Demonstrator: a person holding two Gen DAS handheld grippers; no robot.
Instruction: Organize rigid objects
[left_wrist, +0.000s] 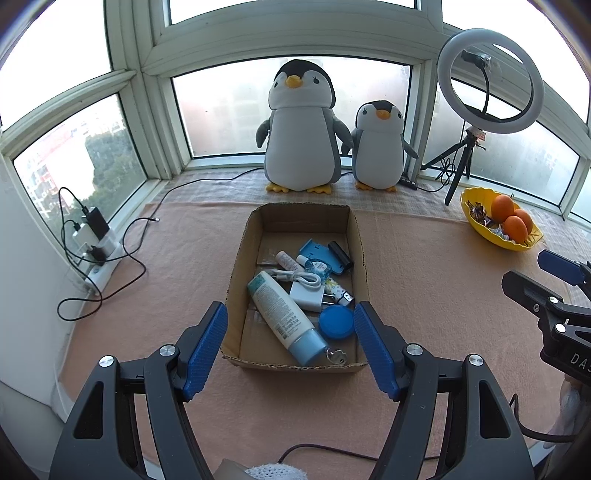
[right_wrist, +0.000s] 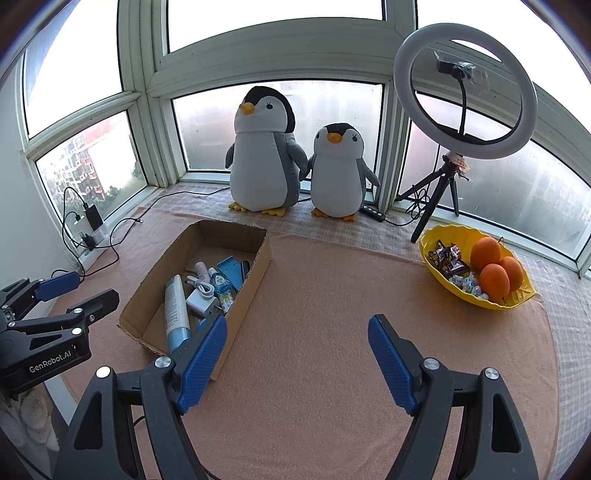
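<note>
Both my left gripper (left_wrist: 291, 334) and right gripper (right_wrist: 297, 354) stand wide and empty. The small rigid items lie heaped in the open brown cardboard box (left_wrist: 242, 258). Risk: reaching in, a finger catches the flimsy wall or the white coiled cable (left_wrist: 301, 277) and drags neighbours along.

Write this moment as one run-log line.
left claw: open, empty, above cardboard box | right claw: open, empty, above pink mat | box holds: lotion tube, white charger, blue lid

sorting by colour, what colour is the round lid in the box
Blue; the round lid shows best in the left wrist view.
</note>
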